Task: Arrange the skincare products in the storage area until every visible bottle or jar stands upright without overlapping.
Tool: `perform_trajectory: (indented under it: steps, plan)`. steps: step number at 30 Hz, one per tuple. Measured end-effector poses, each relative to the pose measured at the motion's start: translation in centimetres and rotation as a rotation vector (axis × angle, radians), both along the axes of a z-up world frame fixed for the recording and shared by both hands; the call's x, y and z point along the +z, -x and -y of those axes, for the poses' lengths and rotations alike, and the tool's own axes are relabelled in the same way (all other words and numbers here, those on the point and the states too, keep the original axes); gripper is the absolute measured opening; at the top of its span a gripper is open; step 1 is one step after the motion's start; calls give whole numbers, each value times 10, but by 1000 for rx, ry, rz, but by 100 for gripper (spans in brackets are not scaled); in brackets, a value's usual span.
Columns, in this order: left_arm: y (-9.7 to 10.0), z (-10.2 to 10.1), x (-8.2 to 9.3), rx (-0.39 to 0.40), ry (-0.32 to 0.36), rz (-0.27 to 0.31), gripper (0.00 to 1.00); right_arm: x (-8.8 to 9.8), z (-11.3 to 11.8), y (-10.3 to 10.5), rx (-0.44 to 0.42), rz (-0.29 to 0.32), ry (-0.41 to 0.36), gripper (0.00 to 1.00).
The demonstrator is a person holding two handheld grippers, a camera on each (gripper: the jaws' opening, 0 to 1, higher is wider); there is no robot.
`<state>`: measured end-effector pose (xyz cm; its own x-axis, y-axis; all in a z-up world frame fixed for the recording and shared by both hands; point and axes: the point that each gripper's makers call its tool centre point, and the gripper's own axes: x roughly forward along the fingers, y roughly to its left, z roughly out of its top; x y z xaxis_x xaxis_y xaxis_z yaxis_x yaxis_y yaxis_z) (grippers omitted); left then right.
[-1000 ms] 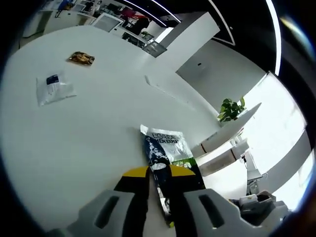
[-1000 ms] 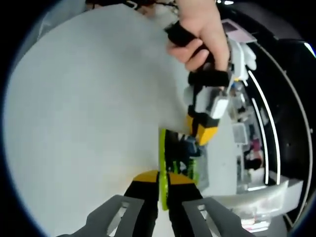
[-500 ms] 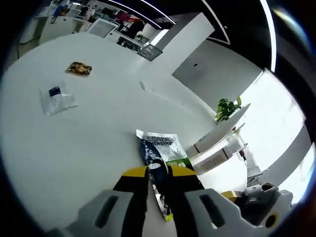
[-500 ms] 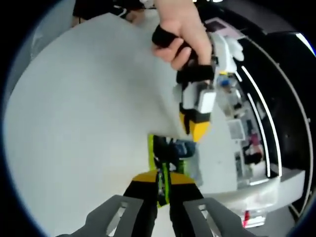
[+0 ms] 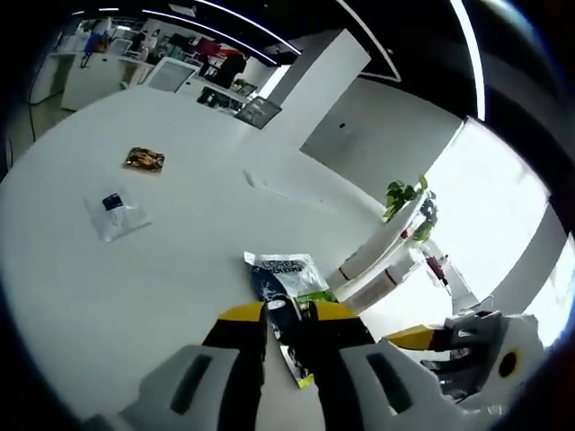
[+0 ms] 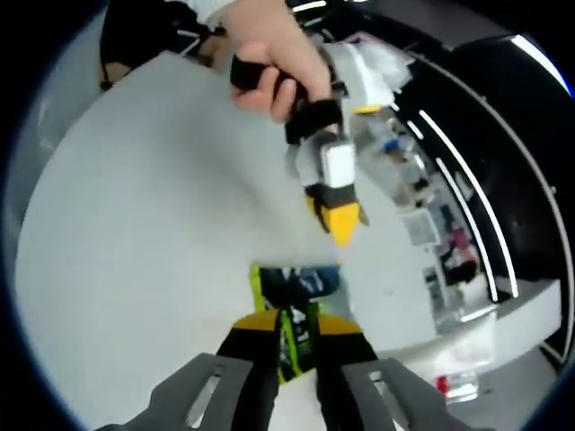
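The left hand-held gripper (image 5: pixel 286 325) is pinching the near end of a flat L'Oréal sachet (image 5: pixel 283 280), its jaws closed on the packet, whose long axis is running straight ahead from them over the white worktop (image 5: pixel 180 260). In the right gripper view the right hand-held gripper (image 6: pixel 295 334) is clamping the same sachet (image 6: pixel 286 310) by its green-edged end, so the packet is hanging between the two tools, and a hand (image 6: pixel 265 54) is gripping the left tool from above. Far to the left a clear sachet (image 5: pixel 117 214) and a small brown packet (image 5: pixel 144 160) are lying well apart, with bare worktop between. The worktop edge seems near on the right, so I'd judge the open room is lying leftward
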<state>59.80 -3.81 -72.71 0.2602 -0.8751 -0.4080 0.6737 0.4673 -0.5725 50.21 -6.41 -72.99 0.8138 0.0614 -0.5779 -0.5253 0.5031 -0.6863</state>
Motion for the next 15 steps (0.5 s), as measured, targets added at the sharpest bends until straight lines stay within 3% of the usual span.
perform_trajectory:
  steps: [3, 6, 11, 15]
  plan:
    - [1, -6, 5, -37, -32, 90, 14, 7, 4, 2, -30, 12, -24, 10]
    - [4, -10, 11, -65, -46, 151, 12, 11, 8, 5, -90, 9, -111, 16]
    - [7, -15, 25, -107, -64, 306, 10, 20, 9, 9, -78, 22, -89, 21]
    - [16, -16, 38, -148, -49, 374, 0, 31, 4, 13, -88, 31, -160, 29]
